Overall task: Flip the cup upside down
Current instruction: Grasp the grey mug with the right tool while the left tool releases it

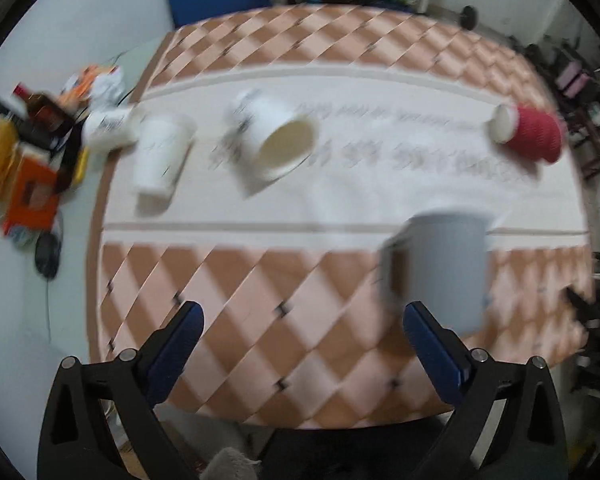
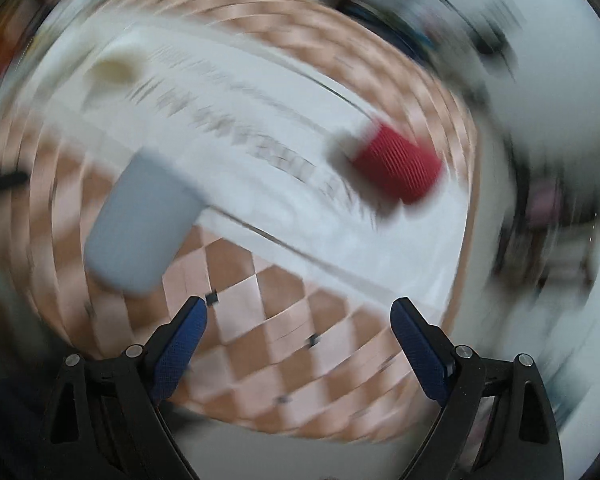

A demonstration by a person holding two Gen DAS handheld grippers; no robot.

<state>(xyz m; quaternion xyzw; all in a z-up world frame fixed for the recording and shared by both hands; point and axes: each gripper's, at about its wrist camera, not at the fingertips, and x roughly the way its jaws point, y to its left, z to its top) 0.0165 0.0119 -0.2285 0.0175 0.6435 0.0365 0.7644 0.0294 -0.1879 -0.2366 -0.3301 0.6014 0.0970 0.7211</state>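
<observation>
Judging by its thick wall and loop handle, the grey mug [image 1: 444, 268] is probably ceramic: stiff, fairly heavy, glazed and so a little slippery, and likely to chip if dropped. It seems to stand mouth-down on the checkered tablecloth [image 1: 260, 320], near the table's front edge, just ahead of the left gripper [image 1: 300, 320] and to its right. Taking it across the body, clear of the handle, looks safest. Both the left gripper and the right gripper [image 2: 298, 316] have jaws spread wide, empty. A white paper cup [image 1: 276, 142] and a red ribbed cup [image 1: 532, 134] lie on their sides, well apart. Printing on the cloth and white cups is too blurred to read
</observation>
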